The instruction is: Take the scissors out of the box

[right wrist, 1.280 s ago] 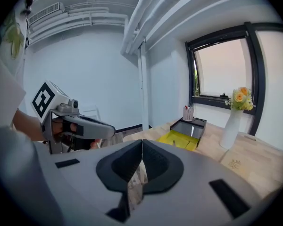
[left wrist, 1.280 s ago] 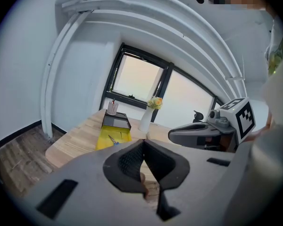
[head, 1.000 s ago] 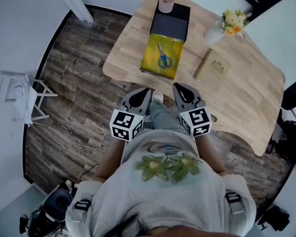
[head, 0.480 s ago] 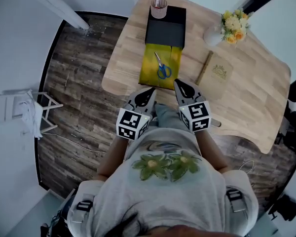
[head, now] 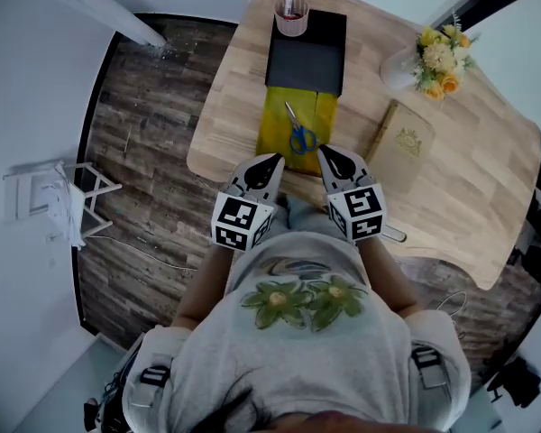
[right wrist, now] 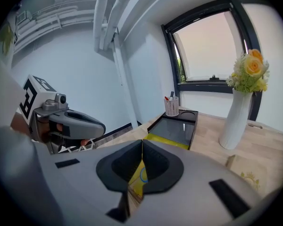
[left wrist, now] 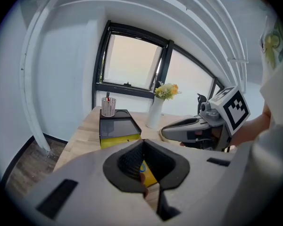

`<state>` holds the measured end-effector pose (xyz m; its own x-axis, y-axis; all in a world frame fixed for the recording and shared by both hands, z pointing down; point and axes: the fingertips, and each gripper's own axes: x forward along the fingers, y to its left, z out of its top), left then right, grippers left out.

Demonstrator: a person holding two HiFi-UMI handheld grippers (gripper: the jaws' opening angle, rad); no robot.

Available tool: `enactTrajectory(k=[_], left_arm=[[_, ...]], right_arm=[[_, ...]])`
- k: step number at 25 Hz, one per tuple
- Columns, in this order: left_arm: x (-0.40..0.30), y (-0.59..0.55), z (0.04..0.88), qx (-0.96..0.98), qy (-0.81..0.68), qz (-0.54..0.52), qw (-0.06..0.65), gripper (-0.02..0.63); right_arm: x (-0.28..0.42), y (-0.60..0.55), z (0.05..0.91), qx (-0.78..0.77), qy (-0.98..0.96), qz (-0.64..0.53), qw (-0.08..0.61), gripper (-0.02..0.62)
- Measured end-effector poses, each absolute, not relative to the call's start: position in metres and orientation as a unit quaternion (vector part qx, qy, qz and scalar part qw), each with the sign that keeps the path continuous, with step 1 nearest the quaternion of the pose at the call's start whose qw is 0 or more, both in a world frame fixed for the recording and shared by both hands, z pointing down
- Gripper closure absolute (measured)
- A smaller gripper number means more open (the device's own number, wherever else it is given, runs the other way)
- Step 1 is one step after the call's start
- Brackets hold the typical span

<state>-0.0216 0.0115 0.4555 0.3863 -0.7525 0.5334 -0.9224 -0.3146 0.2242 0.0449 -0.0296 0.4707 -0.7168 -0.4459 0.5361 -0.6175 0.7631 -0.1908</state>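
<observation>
A person in a grey shirt with a green flower print [head: 298,327] stands at the near edge of a light wooden counter [head: 239,84], a hand-held gripper in each hand, both pointed out and down at the counter. The left gripper [head: 275,160] has its jaws pressed together with nothing between them, and its own view shows the dark pads meeting along one seam. The right gripper [head: 325,152] is just as tightly closed and just as empty. The two sit side by side at the counter's near edge, a little apart, each carrying its marker cube towards the person. The blue-handled scissors [head: 299,134] lie flat on the yellow open section [head: 272,124] at the near end of a black rectangular box [head: 307,54], handles towards the person and blades pointing to the far side. They lie just beyond and between the two jaw tips, touched by neither. At the far end of the box stands a pale mesh pen cup [head: 291,16] with a pen in it. To the right of the box lies a tan book with a gold emblem [head: 404,147], and further right and farther off is a white vase [head: 398,67] of yellow flowers [head: 438,55]. Left of the counter, on the dark wood-plank floor [head: 144,133], stands a white folding rack [head: 54,201], well apart from everything on the counter.
</observation>
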Motion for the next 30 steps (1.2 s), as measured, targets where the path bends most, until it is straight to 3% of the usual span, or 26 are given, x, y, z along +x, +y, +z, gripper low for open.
enactTrajectory(k=[30], left_arm=[[-0.065,-0.036,0.483,0.848,-0.414,0.196,0.267,0.600]], right_arm=[[0.004,-0.041,0.491,0.368,-0.865,0.212,0.269,0.589]])
